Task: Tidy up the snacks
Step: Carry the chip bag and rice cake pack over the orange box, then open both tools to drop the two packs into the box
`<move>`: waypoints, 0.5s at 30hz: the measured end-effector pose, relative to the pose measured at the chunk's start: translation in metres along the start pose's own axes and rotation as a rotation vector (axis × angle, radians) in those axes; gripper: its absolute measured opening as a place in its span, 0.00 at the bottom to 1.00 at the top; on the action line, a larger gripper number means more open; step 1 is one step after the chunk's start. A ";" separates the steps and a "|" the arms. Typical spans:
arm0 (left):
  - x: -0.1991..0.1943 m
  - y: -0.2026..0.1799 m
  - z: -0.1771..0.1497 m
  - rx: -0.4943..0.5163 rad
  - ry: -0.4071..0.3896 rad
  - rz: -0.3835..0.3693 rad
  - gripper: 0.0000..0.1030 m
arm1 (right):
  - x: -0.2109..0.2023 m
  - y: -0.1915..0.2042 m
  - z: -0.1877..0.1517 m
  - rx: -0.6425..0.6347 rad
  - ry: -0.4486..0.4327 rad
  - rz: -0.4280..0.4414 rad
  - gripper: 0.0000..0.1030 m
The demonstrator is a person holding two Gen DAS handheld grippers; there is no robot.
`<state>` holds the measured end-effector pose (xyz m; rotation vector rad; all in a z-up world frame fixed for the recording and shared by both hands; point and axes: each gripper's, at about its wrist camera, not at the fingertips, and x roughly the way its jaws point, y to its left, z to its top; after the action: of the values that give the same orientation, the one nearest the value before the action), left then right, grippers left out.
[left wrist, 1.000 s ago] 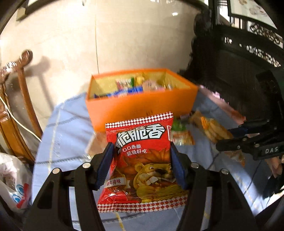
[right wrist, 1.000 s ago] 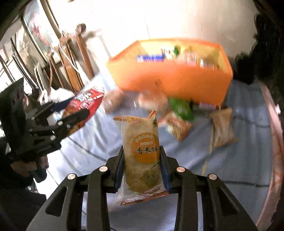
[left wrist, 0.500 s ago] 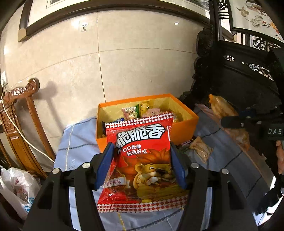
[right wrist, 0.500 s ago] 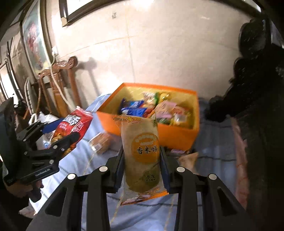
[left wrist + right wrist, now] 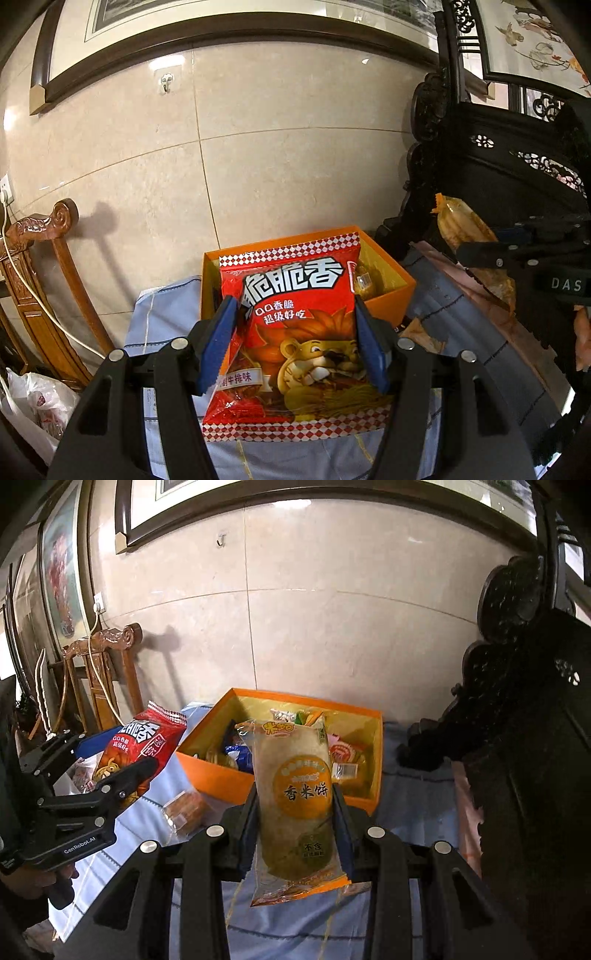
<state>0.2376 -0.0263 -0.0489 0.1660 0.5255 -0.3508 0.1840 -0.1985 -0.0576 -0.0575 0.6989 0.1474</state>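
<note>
left gripper (image 5: 295, 339) clamps red bag (image 5: 295, 332), right gripper (image 5: 295, 819) – rice-cracker pack (image 5: 295, 794)

red snack bag (image 5: 295, 339), clear rice-cracker pack (image 5: 297, 794), orange box (image 5: 207, 764)

**A furnished room in someone's home**

I am looking into a lived-in household room, not a lab or shop. The wall (image 5: 258, 155) ahead of me is faced with large glossy beige tiles, and a dark-framed picture (image 5: 236, 22) hangs high on it, with a small metal hook (image 5: 167, 82) just below. More framed pictures (image 5: 59, 587) line the wall to my left. A carved wooden chair (image 5: 44, 266) stands by a wall socket (image 5: 99, 607) with a white cord (image 5: 96, 664) trailing down. To my right rises dark, ornately carved furniture (image 5: 498, 177). A pale blue checked cloth (image 5: 406, 794) covers the table, and a white plastic bag (image 5: 33, 406) slumps by the chair.
</note>
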 end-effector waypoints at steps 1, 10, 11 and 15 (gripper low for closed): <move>0.001 0.001 0.001 -0.003 -0.001 0.002 0.58 | 0.001 0.000 0.001 -0.003 -0.003 -0.005 0.35; 0.024 0.009 0.007 -0.016 0.015 0.007 0.58 | 0.016 0.002 0.012 -0.027 -0.013 -0.050 0.35; 0.026 0.010 0.008 -0.019 0.015 0.012 0.58 | 0.020 0.001 0.014 -0.023 -0.011 -0.049 0.35; 0.042 0.016 0.014 -0.027 0.022 0.013 0.58 | 0.032 -0.003 0.022 -0.014 -0.005 -0.052 0.35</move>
<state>0.2838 -0.0272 -0.0580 0.1478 0.5503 -0.3291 0.2224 -0.1951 -0.0616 -0.0886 0.6911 0.1030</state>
